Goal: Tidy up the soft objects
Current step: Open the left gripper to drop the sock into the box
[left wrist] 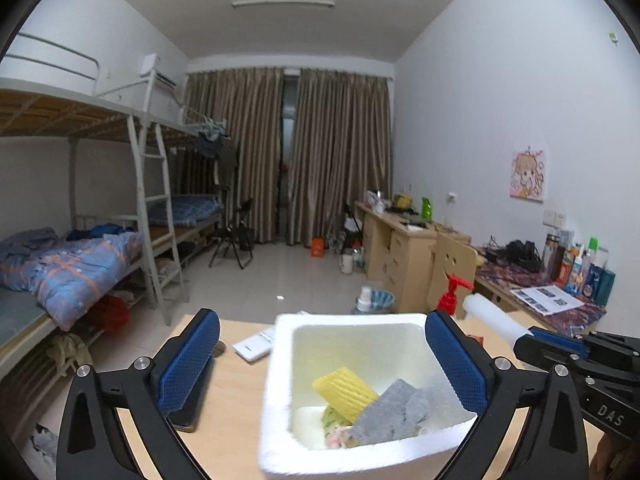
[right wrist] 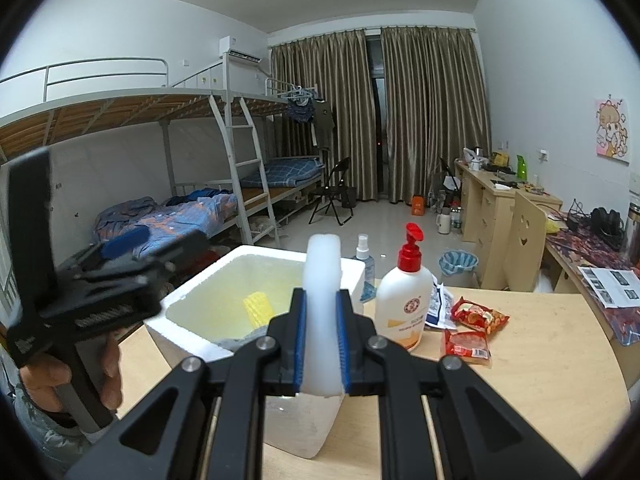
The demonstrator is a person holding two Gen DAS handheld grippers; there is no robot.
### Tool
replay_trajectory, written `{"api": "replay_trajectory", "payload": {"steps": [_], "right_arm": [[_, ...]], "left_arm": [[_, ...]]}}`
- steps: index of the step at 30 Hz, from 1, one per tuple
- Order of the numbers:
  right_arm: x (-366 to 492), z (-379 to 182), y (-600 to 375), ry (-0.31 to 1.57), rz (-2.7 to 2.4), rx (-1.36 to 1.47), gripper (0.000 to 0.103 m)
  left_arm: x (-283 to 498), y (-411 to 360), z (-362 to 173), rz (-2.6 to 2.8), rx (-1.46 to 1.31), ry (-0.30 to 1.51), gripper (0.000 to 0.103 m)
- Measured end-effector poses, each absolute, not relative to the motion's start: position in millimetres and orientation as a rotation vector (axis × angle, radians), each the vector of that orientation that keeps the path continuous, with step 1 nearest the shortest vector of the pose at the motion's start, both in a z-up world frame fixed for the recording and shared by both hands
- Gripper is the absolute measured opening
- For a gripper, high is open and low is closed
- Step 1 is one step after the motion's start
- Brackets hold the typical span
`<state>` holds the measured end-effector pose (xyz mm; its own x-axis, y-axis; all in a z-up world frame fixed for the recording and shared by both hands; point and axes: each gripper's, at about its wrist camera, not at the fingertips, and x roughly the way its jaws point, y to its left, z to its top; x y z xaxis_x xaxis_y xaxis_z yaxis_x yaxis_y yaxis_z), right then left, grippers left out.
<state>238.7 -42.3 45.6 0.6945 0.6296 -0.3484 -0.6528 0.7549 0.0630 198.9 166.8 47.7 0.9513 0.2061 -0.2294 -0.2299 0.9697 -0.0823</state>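
Right gripper (right wrist: 322,336): I am pinching a white foam piece (right wrist: 322,280) between my blue pads, which are pressing on both of its flat sides; it is standing upright and sticking out well past my fingertips.
White foam piece, other view: it is showing as a pale roll (left wrist: 494,318) beyond my left gripper's right finger, held by the right gripper (left wrist: 532,338).
Left gripper (left wrist: 320,364): my fingers are spreading wide and gripping nothing.
Foam box (left wrist: 276,384): it is sitting between my spread left fingers, its open top facing up; from the right wrist it is lying just ahead of and below my fingertips.
Inside the box: a yellow ribbed sponge (left wrist: 345,392) is leaning on a grey cloth (left wrist: 390,410), both lying toward the near wall.
Lotion bottle (right wrist: 405,300): it is standing upright just right of my right fingertips, beside the box.
Snack packets (right wrist: 472,328): they are lying on the table (right wrist: 540,360), further right of my right fingers.
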Motion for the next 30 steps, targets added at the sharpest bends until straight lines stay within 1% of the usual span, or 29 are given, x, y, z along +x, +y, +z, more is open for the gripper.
{"api": "replay_trajectory", "payload": {"steps": [12, 30], "right_arm": [[236.6, 48.5, -20.5, 0.358, 0.756, -0.088, 0.017], [263.2, 42.6, 33.1, 0.409, 0.81, -0.125, 0.017]], "left_arm": [[152.1, 178.6, 65.4, 0.264, -0.079, 0.152, 0.103], [139.4, 214.8, 62.6, 0.336, -0.114, 0.169, 0.103]]}}
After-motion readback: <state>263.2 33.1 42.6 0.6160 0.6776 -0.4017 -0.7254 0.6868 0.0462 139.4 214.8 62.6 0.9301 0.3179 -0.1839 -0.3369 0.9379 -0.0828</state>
